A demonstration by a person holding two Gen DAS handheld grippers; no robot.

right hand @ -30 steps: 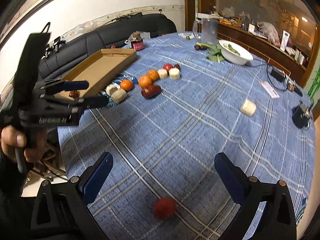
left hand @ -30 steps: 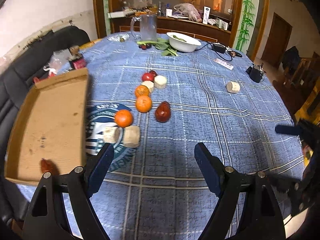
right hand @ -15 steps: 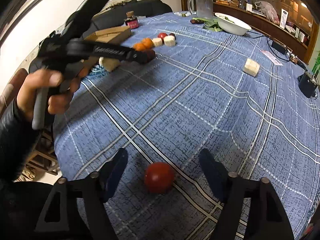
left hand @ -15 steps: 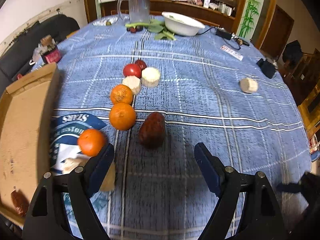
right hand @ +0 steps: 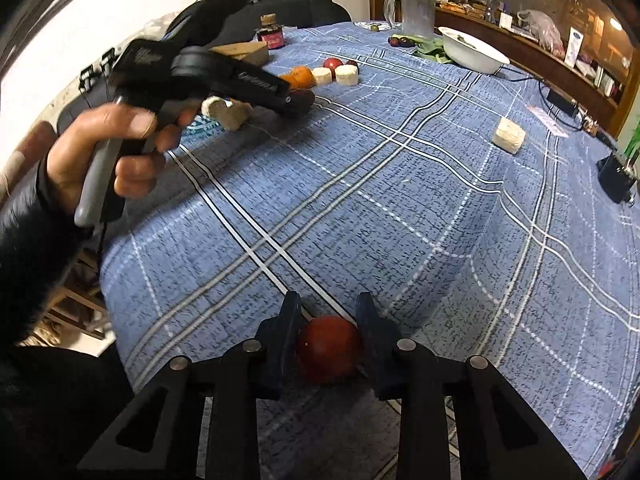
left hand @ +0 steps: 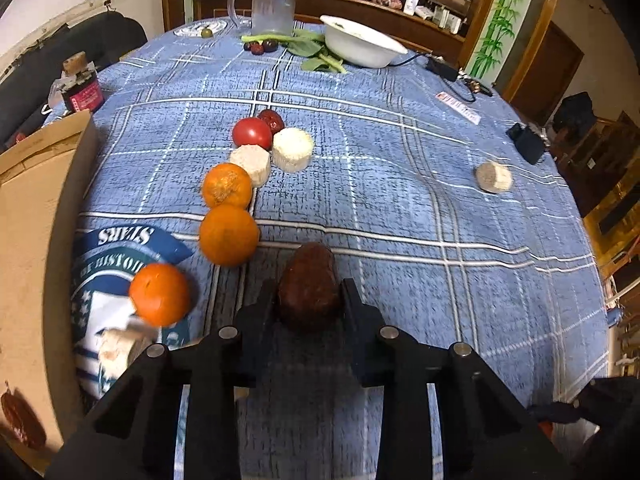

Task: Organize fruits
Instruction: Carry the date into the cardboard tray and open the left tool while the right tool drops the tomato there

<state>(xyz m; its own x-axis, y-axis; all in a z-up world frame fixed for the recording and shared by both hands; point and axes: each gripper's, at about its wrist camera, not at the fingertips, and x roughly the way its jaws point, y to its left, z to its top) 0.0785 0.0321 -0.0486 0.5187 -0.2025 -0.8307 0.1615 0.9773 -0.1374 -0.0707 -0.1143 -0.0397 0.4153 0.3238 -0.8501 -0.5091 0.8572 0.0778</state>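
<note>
My left gripper (left hand: 308,300) is shut on a dark red-brown fruit (left hand: 309,284) on the blue cloth. To its left lie three oranges (left hand: 229,234), two pale round pieces (left hand: 292,149), a red tomato (left hand: 252,133) and a dark red fruit (left hand: 272,119). A cardboard tray (left hand: 36,216) at the far left holds one dark red fruit (left hand: 20,420). My right gripper (right hand: 328,332) is shut on a red tomato (right hand: 329,349) near the table's front edge. The left gripper also shows in the right wrist view (right hand: 296,100), held by a hand.
A lone pale piece (left hand: 494,177) lies at the right. A white bowl (left hand: 360,42), a glass jug (left hand: 272,0), greens and small dark fruits stand at the back. A small jar (left hand: 82,88) sits by the tray. A black sofa is behind the tray.
My left gripper moved forward and closed on the dark red-brown fruit. My right gripper moved down and closed on the red tomato.
</note>
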